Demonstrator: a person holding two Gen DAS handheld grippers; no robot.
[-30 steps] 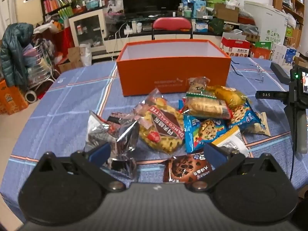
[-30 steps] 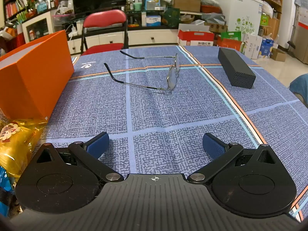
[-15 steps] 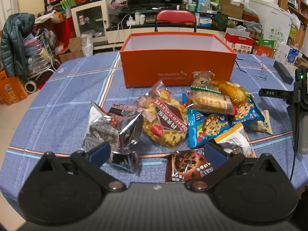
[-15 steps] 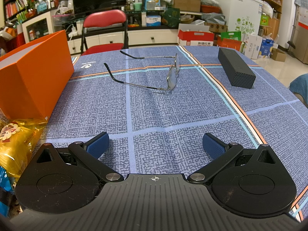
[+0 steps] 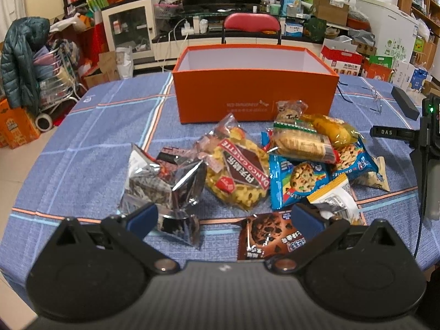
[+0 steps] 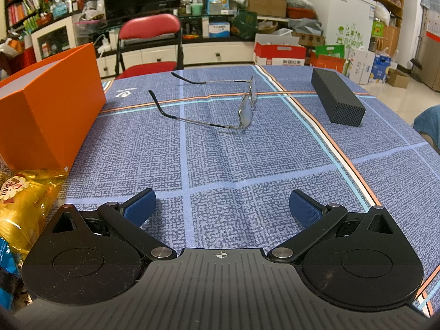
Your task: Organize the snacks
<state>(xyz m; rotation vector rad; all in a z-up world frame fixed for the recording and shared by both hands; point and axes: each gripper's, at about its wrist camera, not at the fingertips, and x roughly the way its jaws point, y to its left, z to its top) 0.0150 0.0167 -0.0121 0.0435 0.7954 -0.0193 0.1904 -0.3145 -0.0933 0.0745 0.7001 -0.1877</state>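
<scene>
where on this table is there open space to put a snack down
Bare cloth lies between the orange box, the glasses and the right gripper, and left of the silver packet. It is crowded in front of the box, where the snack pile sits.

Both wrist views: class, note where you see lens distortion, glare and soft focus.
Left wrist view: fisheye bends the tablecloth edges; the silver foil packet throws bright glare; the open left gripper fills the bottom. Right wrist view: tablecloth stripes curve outward; the glasses are sharp, the yellow snack bag at the left edge is soft, the corners darken; the right gripper is open.
</scene>
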